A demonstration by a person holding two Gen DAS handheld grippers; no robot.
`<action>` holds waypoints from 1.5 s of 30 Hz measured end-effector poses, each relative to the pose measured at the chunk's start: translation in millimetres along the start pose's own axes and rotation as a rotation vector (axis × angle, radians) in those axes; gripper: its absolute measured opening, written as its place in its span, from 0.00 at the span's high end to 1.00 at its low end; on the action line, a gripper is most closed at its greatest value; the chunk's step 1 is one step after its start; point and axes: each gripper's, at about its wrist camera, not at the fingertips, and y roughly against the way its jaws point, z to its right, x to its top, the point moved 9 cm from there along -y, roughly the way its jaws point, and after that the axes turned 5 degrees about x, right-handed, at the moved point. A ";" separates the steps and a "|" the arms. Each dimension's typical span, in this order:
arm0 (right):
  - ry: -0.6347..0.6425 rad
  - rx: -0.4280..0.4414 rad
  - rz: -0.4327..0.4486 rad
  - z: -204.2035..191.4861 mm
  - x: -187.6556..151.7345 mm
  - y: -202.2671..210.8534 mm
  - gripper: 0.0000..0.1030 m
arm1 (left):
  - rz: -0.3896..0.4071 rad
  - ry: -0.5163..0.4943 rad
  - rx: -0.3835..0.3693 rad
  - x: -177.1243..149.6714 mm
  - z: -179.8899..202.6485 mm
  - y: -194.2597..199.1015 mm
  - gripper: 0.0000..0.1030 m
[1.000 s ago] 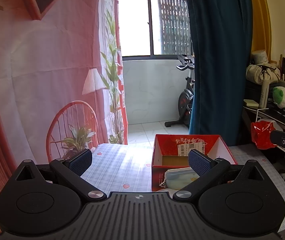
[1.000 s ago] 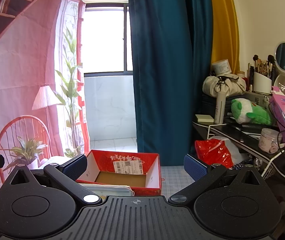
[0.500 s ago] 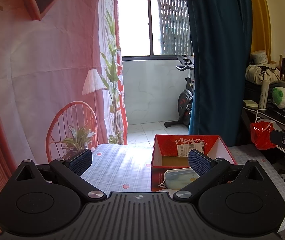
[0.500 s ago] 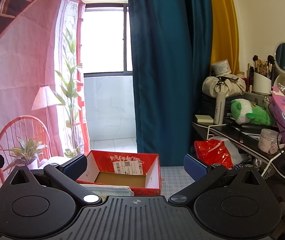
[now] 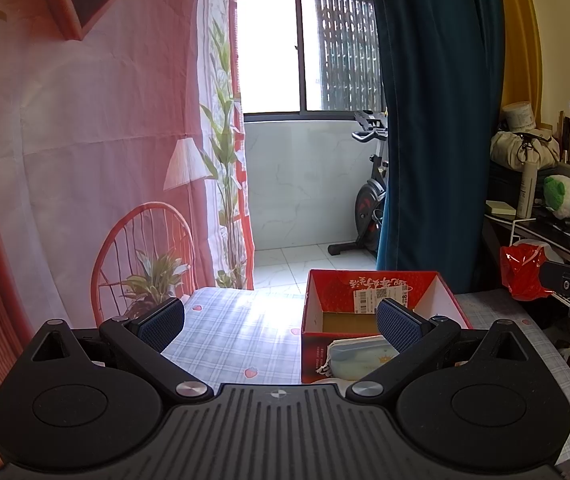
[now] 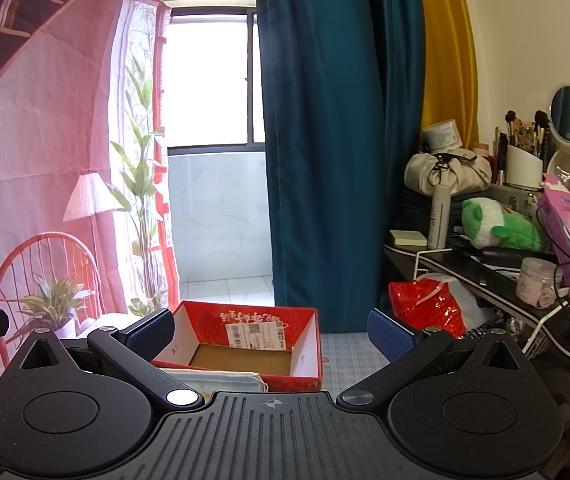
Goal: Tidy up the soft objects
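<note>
Left hand-held gripper point(image 5: 281, 322): the two blue-padded fingers point(image 5: 163, 322) stand wide apart with nothing between them, raised above a tabletop point(image 5: 237, 332) covered in a pale checked cloth with small red marks. Right hand-held gripper point(image 6: 271, 334): its blue-padded fingers point(image 6: 391, 338) are likewise spread apart and empty.

Red cardboard box point(image 5: 317, 356): open-topped, white inside with a brown floor, a printed label stuck to its far inner wall; it rests on the tabletop ahead of both grippers, to the right in the left wrist view and left of centre in the right wrist view point(image 6: 305, 376).

Stack of pale blue face masks point(image 5: 359, 358): soft, flat items lying on the tabletop against the near outer wall of the box, outside it; in the right wrist view the same stack point(image 6: 221, 378) appears just below the box's near edge, partly hidden by the gripper body.

Background: a teal curtain point(image 6: 337, 140) beside a bright window, a printed pink wall hanging point(image 5: 85, 140), an exercise bike point(image 5: 369, 200), and at right a cluttered shelf carrying a green and white plush toy point(image 6: 497, 228), with a red plastic bag point(image 6: 425, 306) below it.
</note>
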 end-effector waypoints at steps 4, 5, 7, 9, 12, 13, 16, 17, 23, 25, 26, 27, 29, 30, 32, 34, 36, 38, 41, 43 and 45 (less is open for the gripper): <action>-0.001 0.001 -0.001 1.9 0.2 0.0 0.00 | -0.003 -0.002 0.000 0.2 1.2 -2.1 0.00; -0.002 0.002 -0.001 2.0 0.2 -0.1 0.00 | -0.002 -0.005 0.002 0.3 1.5 -2.8 0.00; -0.007 0.007 0.002 3.2 -0.2 -0.5 0.00 | 0.007 -0.015 0.003 -0.9 1.8 -2.9 0.00; -0.020 0.025 0.011 4.5 -1.9 -1.5 0.00 | 0.016 -0.013 -0.006 -2.7 1.9 -4.2 0.00; -0.030 0.055 0.017 4.6 -10.8 -6.8 0.00 | 0.025 0.020 -0.033 -9.3 0.8 -11.4 0.00; -0.024 0.055 0.014 5.1 -15.3 -10.4 0.00 | 0.027 0.029 -0.034 -12.5 0.2 -15.0 0.00; 0.016 0.054 0.007 3.6 -31.7 -23.7 0.00 | 0.024 0.046 -0.015 -25.2 -0.5 -31.1 0.00; 0.022 0.056 0.005 3.1 -38.2 -28.9 0.00 | 0.016 0.045 -0.010 -30.5 -0.6 -37.8 0.00; -0.042 0.096 -0.076 9.9 -84.8 -73.0 0.00 | -0.090 0.001 0.016 -66.0 3.7 -90.7 0.00; -0.038 0.099 -0.113 9.6 -100.1 -87.1 0.00 | -0.126 -0.011 0.010 -79.4 4.8 -107.6 0.00; -0.033 0.101 -0.134 8.2 -107.8 -93.8 0.00 | -0.144 -0.012 -0.002 -85.4 5.2 -114.8 0.00; -0.031 0.109 -0.160 6.8 -115.0 -100.6 0.00 | -0.165 -0.009 -0.018 -90.4 6.0 -121.6 0.00; -0.030 0.144 -0.222 1.4 -129.1 -112.7 0.00 | -0.213 0.016 -0.063 -103.1 5.9 -134.6 0.00; -0.031 0.142 -0.252 -0.9 -136.9 -118.2 0.00 | -0.234 0.037 -0.091 -109.5 5.7 -140.0 0.00; -0.036 0.137 -0.290 -3.9 -148.5 -127.0 0.00 | -0.265 0.073 -0.136 -120.2 7.5 -148.4 0.00; -0.033 0.147 -0.304 -7.7 -158.8 -133.4 0.01 | -0.279 0.076 -0.152 -129.4 10.7 -156.5 0.01; -0.026 0.145 -0.325 -8.6 -167.4 -140.1 0.07 | -0.290 0.060 -0.170 -137.4 15.2 -163.6 0.03; -0.028 0.152 -0.349 -7.0 -175.1 -146.5 0.18 | -0.318 0.051 -0.200 -146.1 22.1 -171.4 0.09; -0.050 0.165 -0.382 -3.0 -185.1 -154.7 0.42 | -0.364 0.066 -0.239 -158.0 29.3 -181.5 0.18; -0.064 0.182 -0.394 0.1 -189.6 -158.3 0.52 | -0.383 0.074 -0.253 -162.6 32.1 -187.0 0.26; -0.079 0.194 -0.400 3.0 -193.0 -162.6 0.59 | -0.402 0.086 -0.274 -164.9 34.6 -190.8 0.32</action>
